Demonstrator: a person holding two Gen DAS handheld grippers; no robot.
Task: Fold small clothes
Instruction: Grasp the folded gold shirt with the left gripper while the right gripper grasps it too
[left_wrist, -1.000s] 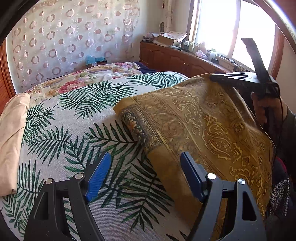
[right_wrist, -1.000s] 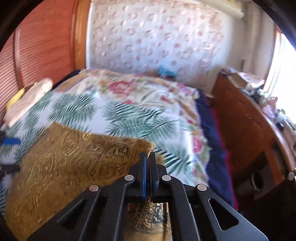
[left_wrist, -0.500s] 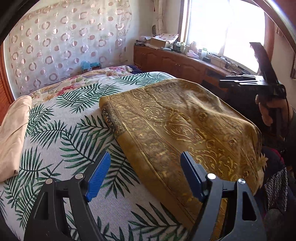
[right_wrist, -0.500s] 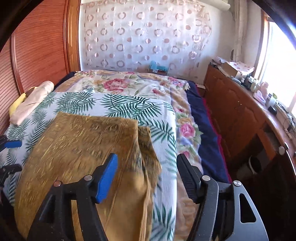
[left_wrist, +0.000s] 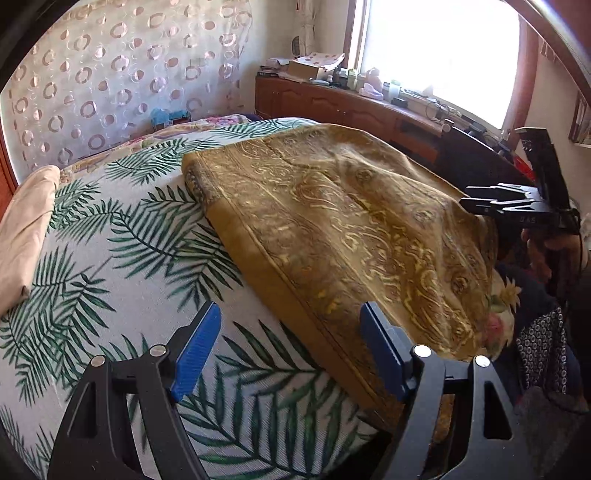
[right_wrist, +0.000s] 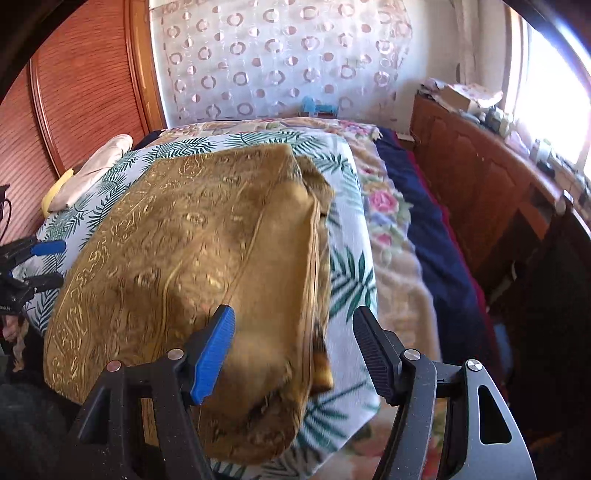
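On the bed, over a white bedspread printed with green palm fronds (left_wrist: 122, 258), a mustard-gold cloth with a woven ornamental pattern (left_wrist: 351, 221) is lying folded over on itself, its doubled border running along the side toward the wooden cabinet (right_wrist: 491, 192) and its near end hanging toward the foot of the mattress. Over the near left part of the spread, the left gripper (left_wrist: 291, 347), black with blue pads, is standing with its jaws parted and nothing between them; the cloth's plain hem is passing just beside the right finger, and whether it touches cannot be told. Over the cloth's near right corner, the right gripper (right_wrist: 293, 350) is hovering with its jaws spread, having just been opening; the folded edge is showing between the fingers, but the pads are not pressing on it. In the left wrist view this gripper is appearing at the far right edge, with a hand (left_wrist: 554, 254) partly showing on its handle. Beyond the cloth, a floral quilt in pink and cream (right_wrist: 384, 206) and a dark blue blanket (right_wrist: 432, 229) are lying along the cabinet side of the bed. At the opposite side, a pale beige folded textile (left_wrist: 22, 229) is resting against the reddish wooden headboard (right_wrist: 85, 81). Behind the bed, a sheer curtain with ring motifs (right_wrist: 280, 59) is hanging.
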